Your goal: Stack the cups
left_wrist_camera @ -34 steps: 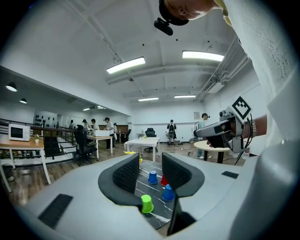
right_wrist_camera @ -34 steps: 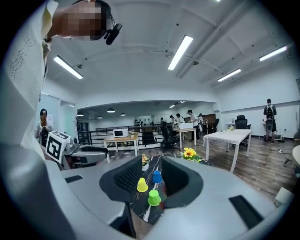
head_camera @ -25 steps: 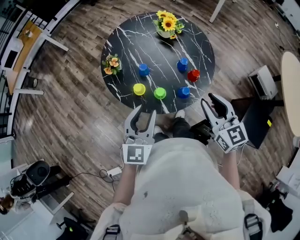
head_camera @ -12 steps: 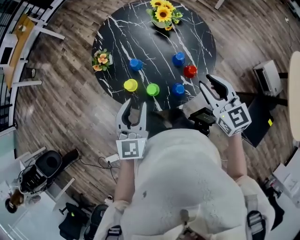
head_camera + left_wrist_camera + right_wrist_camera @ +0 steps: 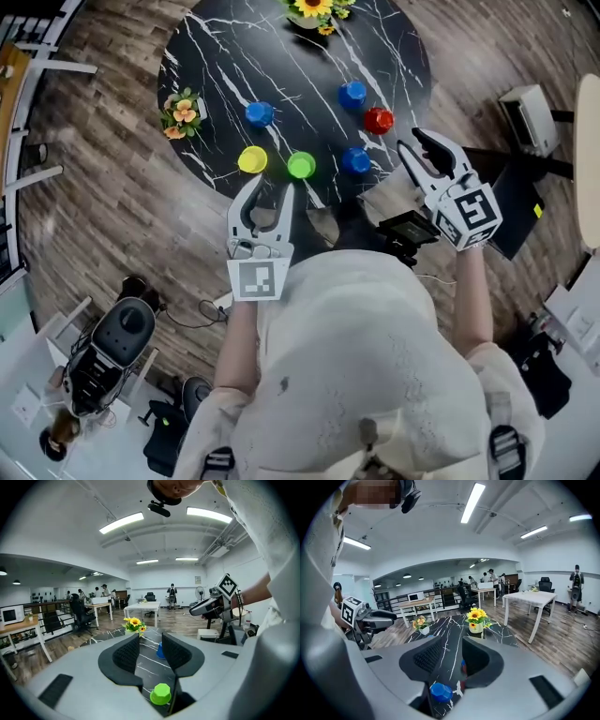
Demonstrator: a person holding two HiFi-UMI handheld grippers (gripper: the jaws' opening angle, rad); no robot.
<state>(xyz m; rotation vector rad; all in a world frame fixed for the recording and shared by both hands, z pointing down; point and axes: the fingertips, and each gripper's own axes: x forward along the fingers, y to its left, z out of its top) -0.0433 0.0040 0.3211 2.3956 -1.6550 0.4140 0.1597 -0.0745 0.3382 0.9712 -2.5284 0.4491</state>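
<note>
Several upturned cups stand on the round black marble table [image 5: 216,56]: yellow [image 5: 251,159], green [image 5: 301,166], a near blue cup [image 5: 355,160], red [image 5: 379,120] and two farther blue ones [image 5: 352,94] [image 5: 259,114]. My left gripper [image 5: 266,193] hovers open and empty just short of the table's near edge, lined up with the green cup [image 5: 161,694]. My right gripper [image 5: 415,147] is open and empty beside the table's right edge, with the near blue cup [image 5: 440,692] low between its jaws' line of sight.
A sunflower pot [image 5: 312,9] stands at the table's far edge and a small flower pot [image 5: 180,111] at its left. A black stand [image 5: 408,230] sits by my right side, a white box [image 5: 525,108] on the floor at right, dark equipment [image 5: 117,337] lower left.
Both grippers have moved forward to the table's near edge, and the table has slid up and left in the head view. Neither gripper has taken hold of anything.
</note>
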